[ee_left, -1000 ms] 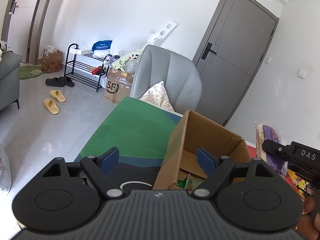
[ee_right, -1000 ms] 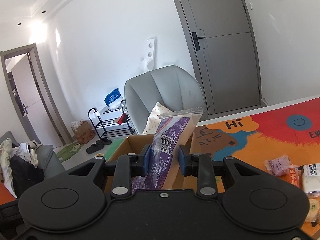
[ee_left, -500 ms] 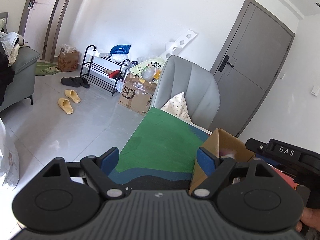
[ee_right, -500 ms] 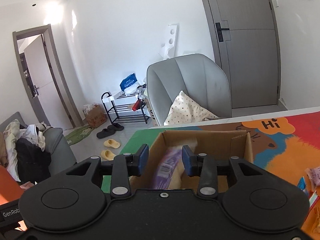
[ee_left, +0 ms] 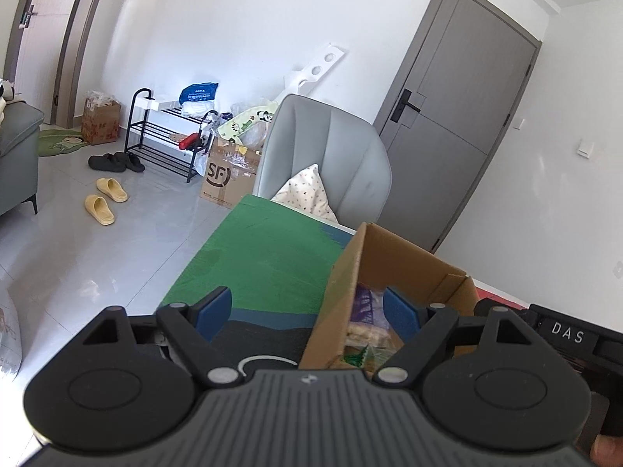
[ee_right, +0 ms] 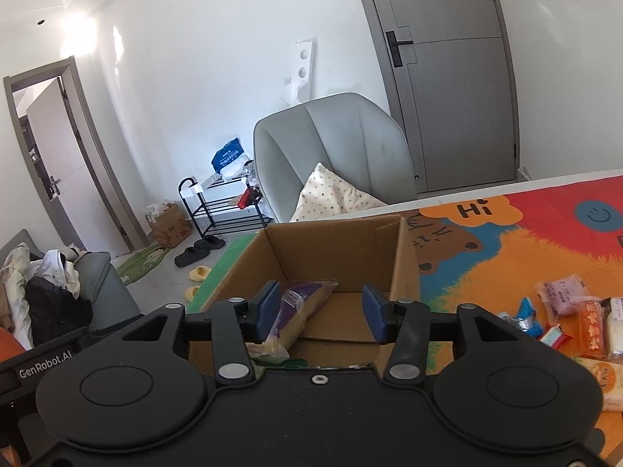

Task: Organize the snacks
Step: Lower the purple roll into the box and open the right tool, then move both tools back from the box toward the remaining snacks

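Right gripper (ee_right: 321,313): I am watching its jaws opening over the cardboard box (ee_right: 389,249); the purple-and-tan snack bag (ee_right: 296,311) is lying below and between them, released, with neither blue pad pressing on it as far as I am seeing.

Left gripper (ee_left: 307,313): I am holding it wide and released, gripping nothing; its 2 blue pads are straddling the near left wall of the box, 1 over the green mat (ee_left: 268,249), 1 over the box interior.

Snack bag: it is resting inside the box, leaning tilted toward the left wall, its sealed end pointing up toward the far corner. From the left wrist view I am seeing the same bag (ee_left: 366,307) standing against that wall.

Box contents: I am also seeing a green-printed wrapper (ee_right: 280,360) low at the near edge of the box; I cannot tell what it is.

Box: it is sitting open-topped on the table, on the colourful mat (ee_right: 506,241), flaps up.

Loose snacks: several small packets (ee_right: 560,292) are lying on the mat to the right of the box, well apart from it.

Background: a grey chair (ee_right: 335,144) with a spotted cushion is standing just behind the table.
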Tool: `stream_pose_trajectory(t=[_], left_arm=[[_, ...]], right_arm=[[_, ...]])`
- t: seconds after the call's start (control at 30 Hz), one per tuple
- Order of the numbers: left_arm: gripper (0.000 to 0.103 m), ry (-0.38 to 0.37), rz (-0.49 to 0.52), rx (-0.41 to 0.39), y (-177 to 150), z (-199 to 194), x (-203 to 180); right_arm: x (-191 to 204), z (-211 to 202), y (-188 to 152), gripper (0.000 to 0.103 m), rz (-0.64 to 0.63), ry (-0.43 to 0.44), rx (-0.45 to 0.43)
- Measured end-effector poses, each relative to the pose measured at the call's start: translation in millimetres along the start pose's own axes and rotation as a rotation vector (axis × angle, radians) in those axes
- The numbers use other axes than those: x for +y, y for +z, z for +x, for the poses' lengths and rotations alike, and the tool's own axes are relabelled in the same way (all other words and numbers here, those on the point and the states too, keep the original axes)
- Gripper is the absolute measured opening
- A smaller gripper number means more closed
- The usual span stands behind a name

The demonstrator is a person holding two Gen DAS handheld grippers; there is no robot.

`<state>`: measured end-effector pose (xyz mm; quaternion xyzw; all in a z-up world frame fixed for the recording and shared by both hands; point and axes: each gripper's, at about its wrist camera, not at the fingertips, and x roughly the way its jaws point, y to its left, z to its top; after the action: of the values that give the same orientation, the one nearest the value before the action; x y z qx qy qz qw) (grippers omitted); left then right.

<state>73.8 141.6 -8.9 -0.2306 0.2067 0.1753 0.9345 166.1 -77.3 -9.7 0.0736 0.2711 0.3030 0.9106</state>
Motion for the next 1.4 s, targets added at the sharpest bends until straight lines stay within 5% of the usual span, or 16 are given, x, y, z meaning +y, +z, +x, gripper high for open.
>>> stream_pose_trajectory(t=[0.37, 0.73, 1.4], left_arm=[[0.094, -0.002, 0.087, 0.030, -19, -1, -49], [0.094, -0.062, 0.176, 0.059, -38, -8, -103], [0.094, -0.177, 0.253, 0.123, -70, 1, -172]], right_arm=[[-50, -40, -16, 0.074, 0.065, -0.066, -0.012], [-104, -71, -28, 0.084, 0.148, -0.114, 0.000], [-183, -111, -39, 0.087, 0.254, -0.234, -0.036]])
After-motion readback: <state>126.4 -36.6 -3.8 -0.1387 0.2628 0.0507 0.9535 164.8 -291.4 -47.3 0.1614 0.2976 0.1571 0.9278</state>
